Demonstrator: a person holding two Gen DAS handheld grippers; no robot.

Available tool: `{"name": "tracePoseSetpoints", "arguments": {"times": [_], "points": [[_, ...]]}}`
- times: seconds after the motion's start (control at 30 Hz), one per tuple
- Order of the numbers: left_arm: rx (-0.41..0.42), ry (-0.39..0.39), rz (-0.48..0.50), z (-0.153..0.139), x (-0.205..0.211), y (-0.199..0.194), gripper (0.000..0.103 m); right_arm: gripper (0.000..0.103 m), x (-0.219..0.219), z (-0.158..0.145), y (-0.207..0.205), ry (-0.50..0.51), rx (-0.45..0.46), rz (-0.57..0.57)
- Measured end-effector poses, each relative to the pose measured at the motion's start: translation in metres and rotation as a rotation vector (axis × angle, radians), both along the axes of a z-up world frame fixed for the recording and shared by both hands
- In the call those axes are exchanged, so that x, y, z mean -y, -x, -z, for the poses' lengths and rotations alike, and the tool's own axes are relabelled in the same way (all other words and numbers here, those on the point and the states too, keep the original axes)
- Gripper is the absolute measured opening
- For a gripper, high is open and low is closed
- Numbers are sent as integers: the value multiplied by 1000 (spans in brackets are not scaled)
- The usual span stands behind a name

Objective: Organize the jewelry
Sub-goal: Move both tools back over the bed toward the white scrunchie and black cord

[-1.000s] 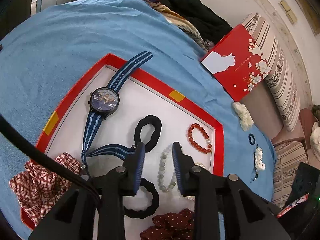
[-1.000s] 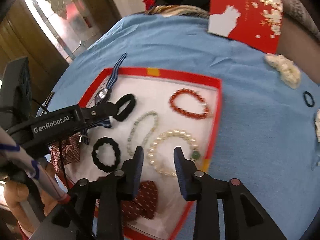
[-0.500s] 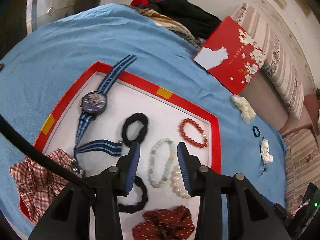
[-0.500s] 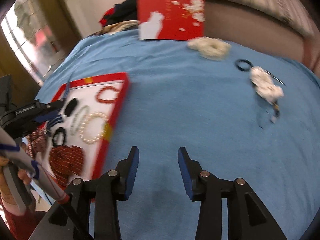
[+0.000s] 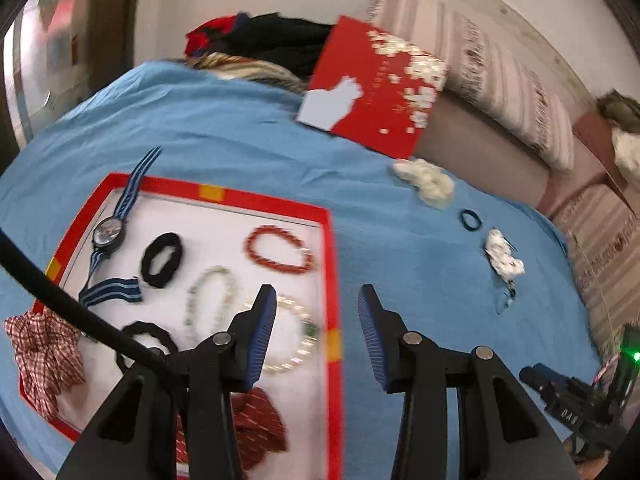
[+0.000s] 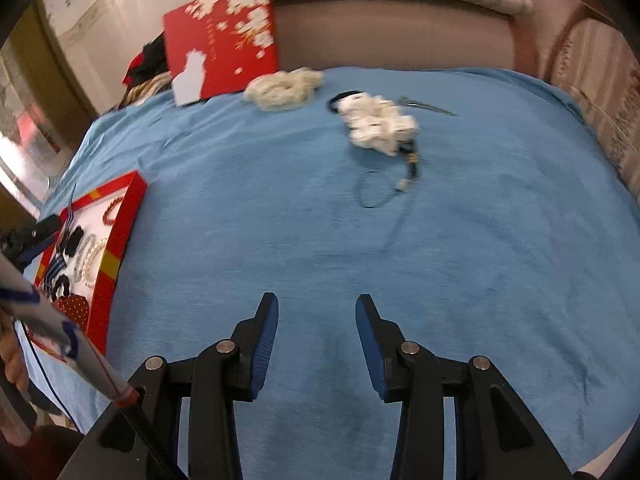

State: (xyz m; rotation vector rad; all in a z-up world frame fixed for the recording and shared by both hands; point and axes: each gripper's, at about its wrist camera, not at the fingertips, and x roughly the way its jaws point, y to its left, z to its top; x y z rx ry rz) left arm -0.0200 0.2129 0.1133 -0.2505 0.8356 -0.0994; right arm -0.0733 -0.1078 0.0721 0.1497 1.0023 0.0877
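Observation:
A red-rimmed tray (image 5: 332, 264) with a white floor lies on the blue cloth. In it are a striped-strap watch (image 5: 109, 233), black hair ties (image 5: 162, 259), a red bead bracelet (image 5: 278, 249), a pale green bracelet (image 5: 210, 300), a pearl bracelet (image 5: 298, 336) and scrunchies. My left gripper (image 5: 317, 332) is open and empty above the tray's right rim. My right gripper (image 6: 316, 344) is open and empty over bare cloth. Ahead of it lie a white hair ornament (image 6: 378, 124), a thin black loop (image 6: 374, 190) and a cream scrunchie (image 6: 284, 88).
A red gift box (image 6: 224, 60) leans against the sofa at the back. A small black hair tie (image 5: 470, 220) lies right of the cream scrunchie (image 5: 426, 182). Clothes (image 5: 260, 40) are piled at the far edge. The tray also shows at the left in the right wrist view (image 6: 120, 232).
Both grippers have swung to the right. The right one left the tray and now faces the loose items on the cloth. The left one moved from the tray's middle to its right rim and opened wider.

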Motion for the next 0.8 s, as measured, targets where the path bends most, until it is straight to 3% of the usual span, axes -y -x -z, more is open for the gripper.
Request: {"name": "tracePoseSetpoints", "arguments": {"times": [0.13,0.3,0.43,0.57,0.8], "points": [[42,-30,46,-5,29,23,53,43,24,-2,16,-28,24,35],[40,-66,64,-6,55,50,54,43,59,-3,32,-74,57,68],[29,-72,82,-8,78,61,59,43,86,-3,33,-111,73,102],[22,-121,151,-6,117,55,60,43,106,-5,21,-135,82,125],[-73,-80,221,26,155,11,60,43,114,-10,-31,-150,116,125]]}}
